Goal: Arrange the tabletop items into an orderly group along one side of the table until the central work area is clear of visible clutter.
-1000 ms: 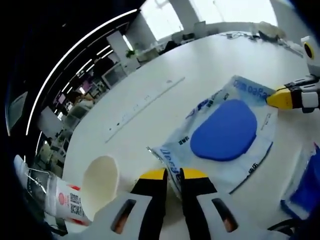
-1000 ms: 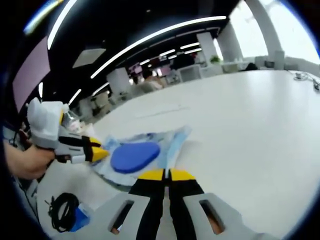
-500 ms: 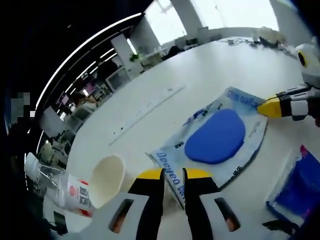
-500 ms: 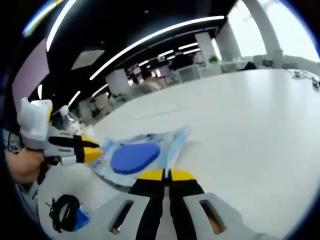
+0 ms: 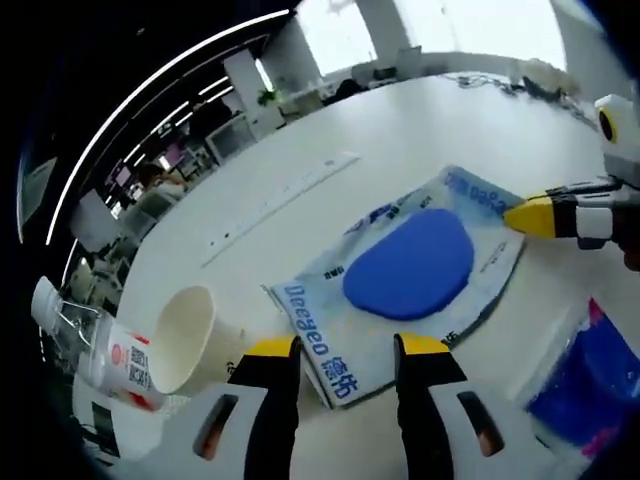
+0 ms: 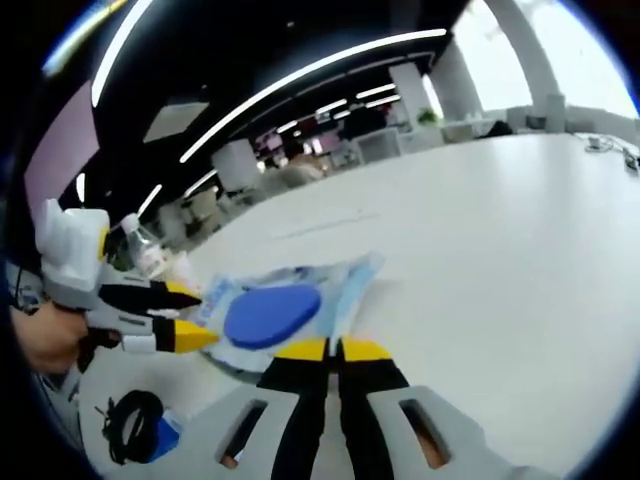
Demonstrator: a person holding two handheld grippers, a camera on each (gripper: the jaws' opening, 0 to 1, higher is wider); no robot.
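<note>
The left hand-held gripper (image 5: 335, 350) stands open astride the near edge of the blue-padded packet (image 5: 400, 275), mid-frame on the table (image 5: 400, 130). The right hand-held gripper (image 6: 325, 350) is shut, seemingly pinching its far corner. Tugged from that corner alone, the limp packet may slip free or sweep into the paper cup (image 5: 185, 340) at lower left.

the left gripper (image 5: 338, 352) was pinching the blue packet (image 5: 400, 282), and now its jaws have spread wide and let go.
</note>
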